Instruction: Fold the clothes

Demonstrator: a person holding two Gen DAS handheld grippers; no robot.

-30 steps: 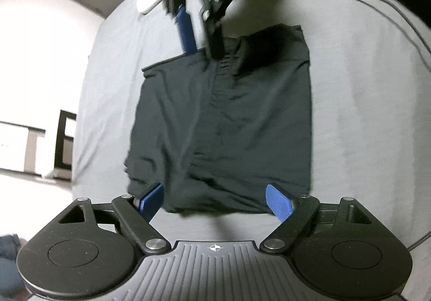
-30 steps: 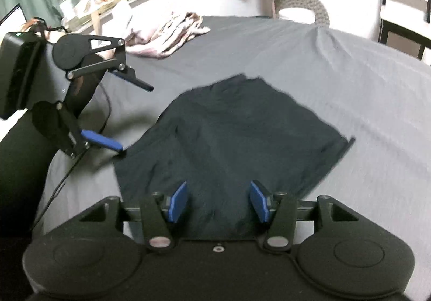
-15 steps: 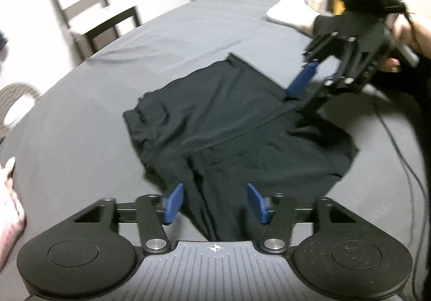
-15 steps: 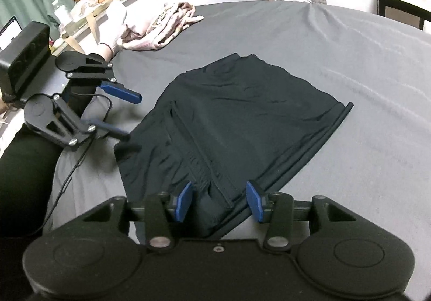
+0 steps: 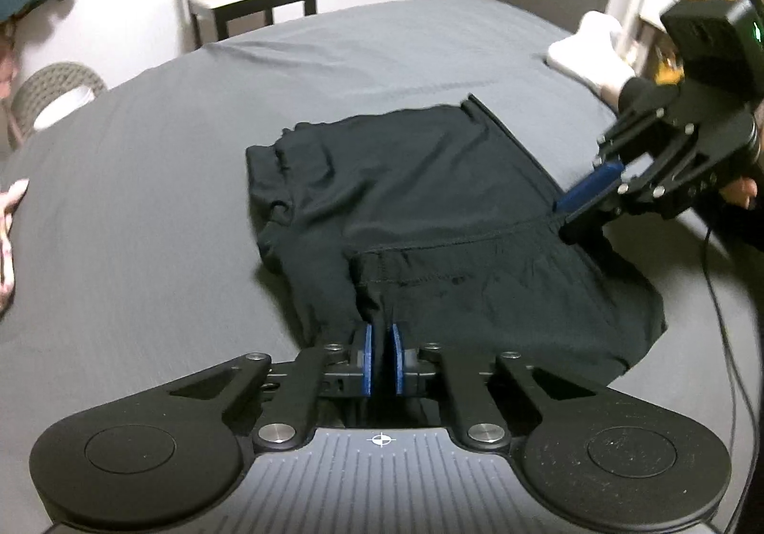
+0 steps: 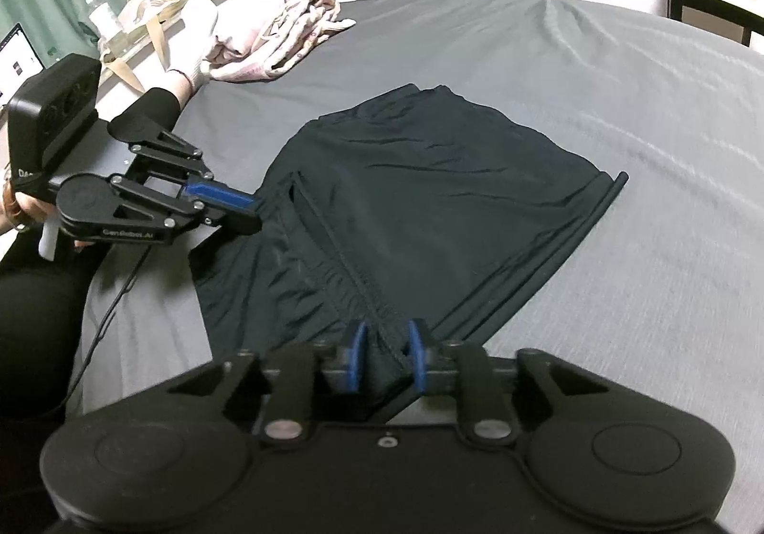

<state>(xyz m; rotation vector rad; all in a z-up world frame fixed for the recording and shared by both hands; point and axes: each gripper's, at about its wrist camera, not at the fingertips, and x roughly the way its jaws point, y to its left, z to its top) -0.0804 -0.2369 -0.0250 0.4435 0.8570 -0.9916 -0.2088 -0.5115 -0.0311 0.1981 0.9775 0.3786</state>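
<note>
Both tongs point(image 5: 380, 357) point(image 6: 386, 359) pinching shorts point(image 5: 429, 218) edges

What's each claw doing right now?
Left claw: shut on the shorts, near edge.
Right claw: shut on the shorts, fabric bunched between its pads.

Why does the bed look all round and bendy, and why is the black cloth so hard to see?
In both wrist views the fisheye lens curves the grey bed like a dome. In the left wrist view the shelf corner at top right is smeared by blur. In the right wrist view the black shorts are so dark that only faint creases and the seam show, and the room's dim light leaves soft shadows beside them.
</note>
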